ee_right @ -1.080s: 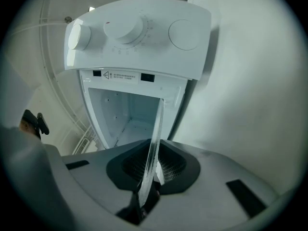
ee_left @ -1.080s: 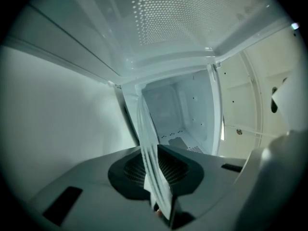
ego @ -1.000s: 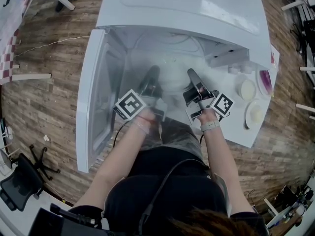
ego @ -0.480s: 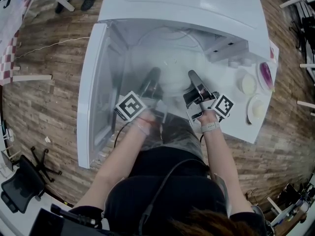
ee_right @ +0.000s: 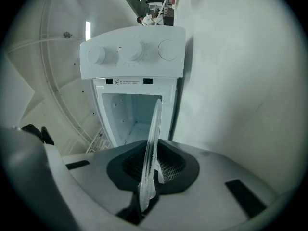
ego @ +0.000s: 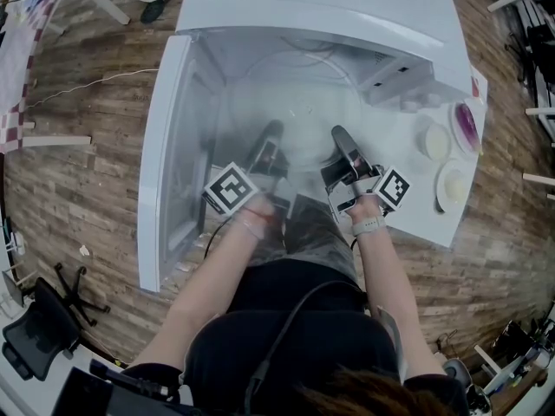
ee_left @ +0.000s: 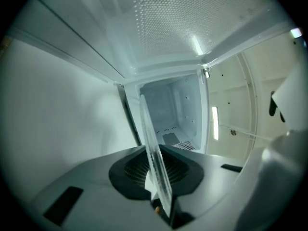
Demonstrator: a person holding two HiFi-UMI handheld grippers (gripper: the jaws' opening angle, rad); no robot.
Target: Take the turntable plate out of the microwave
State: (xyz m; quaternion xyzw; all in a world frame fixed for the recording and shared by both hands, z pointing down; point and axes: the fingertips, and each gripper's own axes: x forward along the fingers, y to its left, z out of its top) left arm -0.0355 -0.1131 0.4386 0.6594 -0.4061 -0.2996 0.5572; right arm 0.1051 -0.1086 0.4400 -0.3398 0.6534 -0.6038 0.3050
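The clear glass turntable plate [ego: 299,126] hangs level in front of the white microwave [ego: 329,7], held by its near rim on two sides. My left gripper [ego: 270,137] is shut on the plate's left rim. In the left gripper view the plate [ee_left: 155,162] stands edge-on between the dark pads [ee_left: 130,170]. My right gripper [ego: 340,139] is shut on the right rim, and its own view shows the plate [ee_right: 153,143] edge-on too, pointing at the open cavity [ee_right: 132,114]. The microwave door [ego: 169,163] is swung open at the left.
The control panel with three knobs [ee_right: 130,52] sits beside the cavity. Small dishes [ego: 436,154] [ego: 466,128] [ego: 453,198] stand on the white table [ego: 434,232] to the right of the microwave. An office chair [ego: 39,319] stands on the wooden floor at lower left.
Both grippers have drawn the plate a little back from the microwave toward the person. The grips have not changed.
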